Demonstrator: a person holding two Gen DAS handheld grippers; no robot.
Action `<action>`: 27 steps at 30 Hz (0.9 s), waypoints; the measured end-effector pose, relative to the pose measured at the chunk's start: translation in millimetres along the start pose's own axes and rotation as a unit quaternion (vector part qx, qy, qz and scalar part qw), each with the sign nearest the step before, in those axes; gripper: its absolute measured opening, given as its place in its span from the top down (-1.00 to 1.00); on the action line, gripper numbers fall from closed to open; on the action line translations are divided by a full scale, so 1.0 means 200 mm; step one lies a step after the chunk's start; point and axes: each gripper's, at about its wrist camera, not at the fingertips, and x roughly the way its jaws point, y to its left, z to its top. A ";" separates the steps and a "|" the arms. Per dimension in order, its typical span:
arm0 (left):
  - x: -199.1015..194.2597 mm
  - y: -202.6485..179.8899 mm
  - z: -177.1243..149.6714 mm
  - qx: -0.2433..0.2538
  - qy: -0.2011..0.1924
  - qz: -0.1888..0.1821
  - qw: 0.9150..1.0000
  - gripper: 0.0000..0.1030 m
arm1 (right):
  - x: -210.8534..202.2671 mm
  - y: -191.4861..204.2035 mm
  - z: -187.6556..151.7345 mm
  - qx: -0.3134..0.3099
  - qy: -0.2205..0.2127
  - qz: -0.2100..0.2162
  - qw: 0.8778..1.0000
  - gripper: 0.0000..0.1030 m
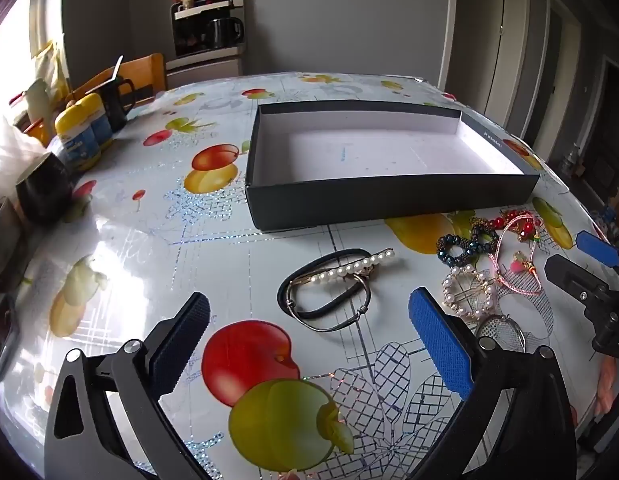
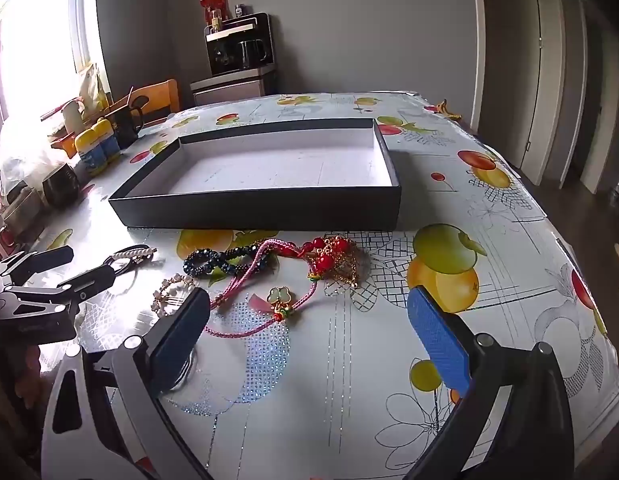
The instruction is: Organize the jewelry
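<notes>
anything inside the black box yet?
No. The black box shows only its bare white floor in both views. The strip just behind its near wall is hidden. The jewelry lies on the table in front.

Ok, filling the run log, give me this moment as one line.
left hand-held gripper open, empty | right hand-held gripper open, empty | box empty | pearl clip, pink cord on table

Bare tablecloth (image 2: 349, 360) near the jewelry heap (image 2: 269, 272); black box (image 2: 261, 204) behind, bottles (image 2: 97, 146) far left.
</notes>
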 end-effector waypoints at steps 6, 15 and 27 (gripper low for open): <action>0.00 0.00 0.00 0.000 0.001 0.000 1.000 -0.97 | 0.00 0.00 0.01 0.002 -0.001 0.000 1.000 -0.89; 0.01 0.00 0.00 0.000 0.001 0.000 1.000 -0.97 | -0.01 -0.01 0.01 0.002 -0.001 0.000 1.000 -0.89; 0.00 0.00 0.00 0.000 0.003 -0.001 1.000 -0.97 | 0.00 -0.01 0.01 0.003 0.000 -0.002 1.000 -0.89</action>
